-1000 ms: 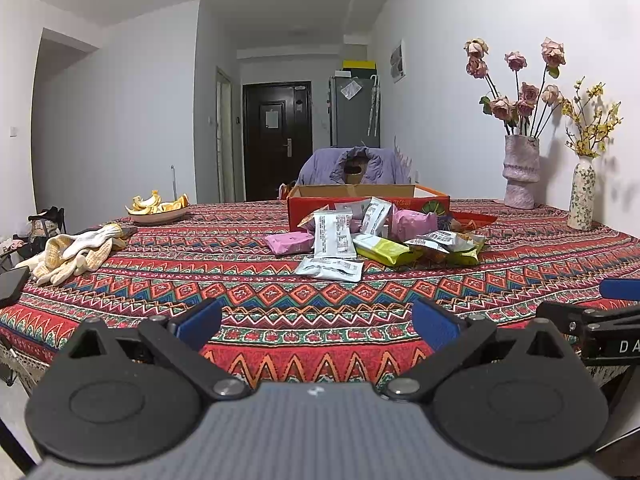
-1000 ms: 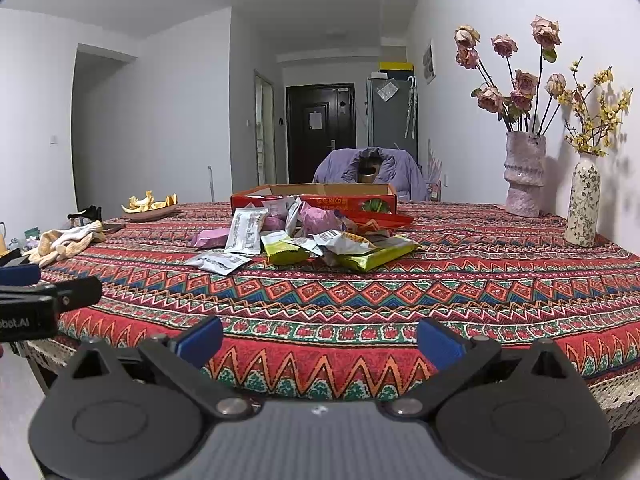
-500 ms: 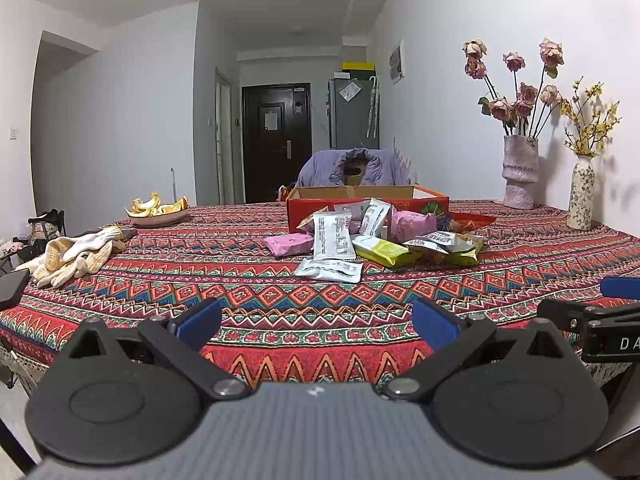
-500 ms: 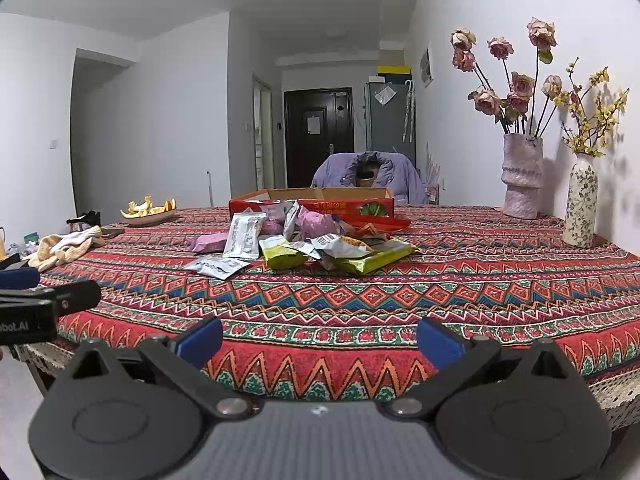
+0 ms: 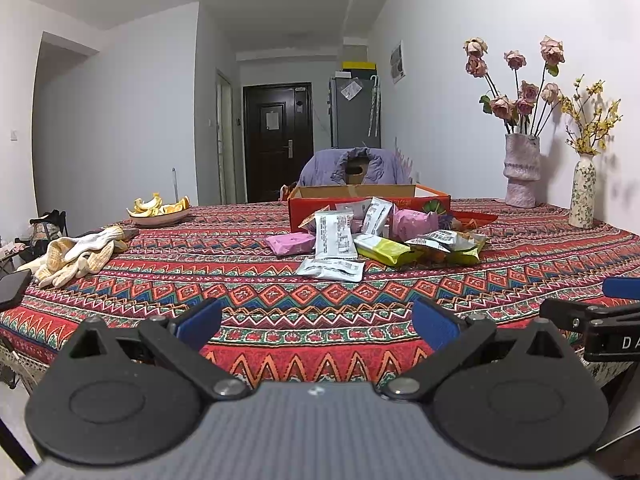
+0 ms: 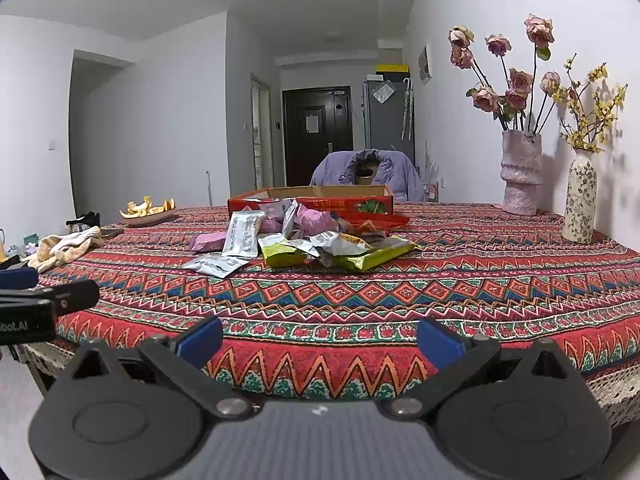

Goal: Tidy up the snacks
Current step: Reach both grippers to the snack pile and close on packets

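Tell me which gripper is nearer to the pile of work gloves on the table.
Left. The left gripper hangs at the table's near edge with the gloves ahead to its left; the right gripper sits farther right, the gloves far off left.

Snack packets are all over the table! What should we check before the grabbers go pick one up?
1. Left gripper open and empty: ok.
2. Right gripper open and empty: ok.
3. Red box open on top, ready for snacks: ok.
4. Nearest packet, the flat white packet, lies alone in front of the pile: ok.
5. Grippers close enough to grab: not ok, both hang at the near edge of the table, well short of the snack pile.
6. Room left inside the box: cannot tell, its wall hides the inside.
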A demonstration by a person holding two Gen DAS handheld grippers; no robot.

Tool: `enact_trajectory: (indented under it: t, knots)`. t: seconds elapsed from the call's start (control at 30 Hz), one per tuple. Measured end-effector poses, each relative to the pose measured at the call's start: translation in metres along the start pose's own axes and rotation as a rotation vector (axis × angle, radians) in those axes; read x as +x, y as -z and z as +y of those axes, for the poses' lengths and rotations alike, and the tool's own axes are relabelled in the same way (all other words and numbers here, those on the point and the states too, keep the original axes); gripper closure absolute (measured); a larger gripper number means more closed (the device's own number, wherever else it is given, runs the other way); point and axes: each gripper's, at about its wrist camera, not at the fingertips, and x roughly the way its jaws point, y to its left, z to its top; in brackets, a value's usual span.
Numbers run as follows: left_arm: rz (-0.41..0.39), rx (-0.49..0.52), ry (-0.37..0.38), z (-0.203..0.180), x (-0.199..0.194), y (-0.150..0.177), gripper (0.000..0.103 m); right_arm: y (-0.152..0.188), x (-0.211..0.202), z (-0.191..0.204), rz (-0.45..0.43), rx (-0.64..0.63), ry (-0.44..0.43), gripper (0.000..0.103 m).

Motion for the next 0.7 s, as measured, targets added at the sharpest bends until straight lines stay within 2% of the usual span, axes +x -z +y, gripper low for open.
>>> enact_trajectory:
  t: [0.27, 0.4, 0.57, 0.7]
  knots:
    - [0.004, 0.003, -0.022, -0.005, 0.006, -0.002, 0.0, -0.003, 0.006, -0.004, -0.017, 0.022, -0.009, 0.0]
    - [0.042, 0.004, -0.071, -0.006, 0.021, 0.0, 0.0, -0.004, 0.015, -0.016, -0.012, 0.08, -0.053, 0.0]
    - [0.101, -0.07, -0.035, 0.005, 0.043, -0.008, 0.0, -0.012, 0.027, -0.02, -0.02, 0.035, -0.029, 0.0]
    - [0.091, -0.049, -0.053, 0.004, 0.061, -0.016, 0.0, -0.021, 0.043, -0.024, -0.01, 0.024, -0.007, 0.0]
